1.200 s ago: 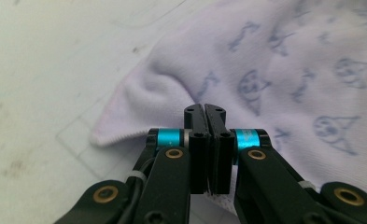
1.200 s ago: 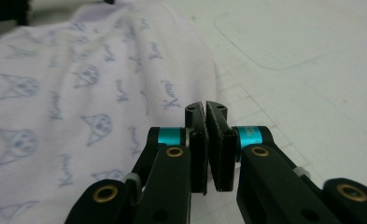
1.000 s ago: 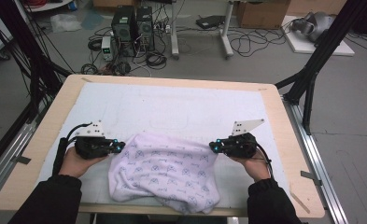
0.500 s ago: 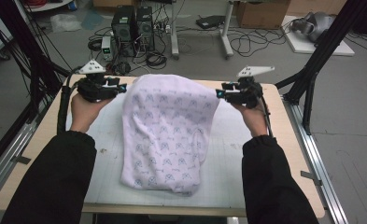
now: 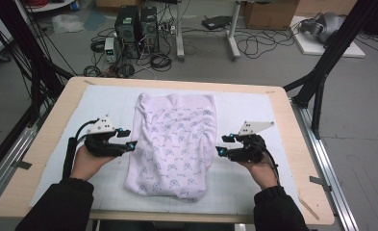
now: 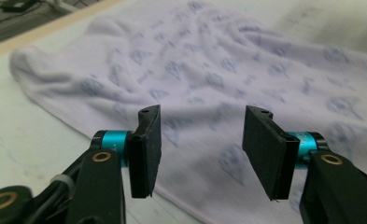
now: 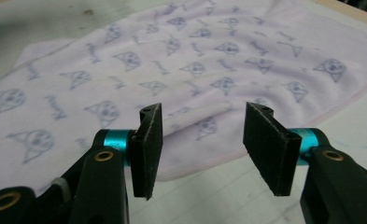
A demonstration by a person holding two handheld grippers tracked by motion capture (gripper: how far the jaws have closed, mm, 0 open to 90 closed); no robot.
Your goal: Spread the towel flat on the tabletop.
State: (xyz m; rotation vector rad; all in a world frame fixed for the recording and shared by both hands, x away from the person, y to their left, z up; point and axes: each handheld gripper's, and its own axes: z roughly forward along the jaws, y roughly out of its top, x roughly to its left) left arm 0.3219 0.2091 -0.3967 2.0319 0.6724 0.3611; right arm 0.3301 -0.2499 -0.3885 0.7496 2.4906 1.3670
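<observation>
Now the pale printed towel (image 5: 173, 144) lies spread on the table (image 5: 283, 125) between the left gripper (image 5: 130, 145) and right gripper (image 5: 220, 150), both just opened, jaws apart and holding nothing

The pale lilac printed fleece cloth (image 5: 173, 144) lies flat down the middle of the wooden counter (image 5: 292, 159) with its white mat, low enough to pass over. Bare mat stays free on both sides, beyond its far edge and along the near edge. Each claw hangs beside the cloth, nothing between its parted jaws.
</observation>
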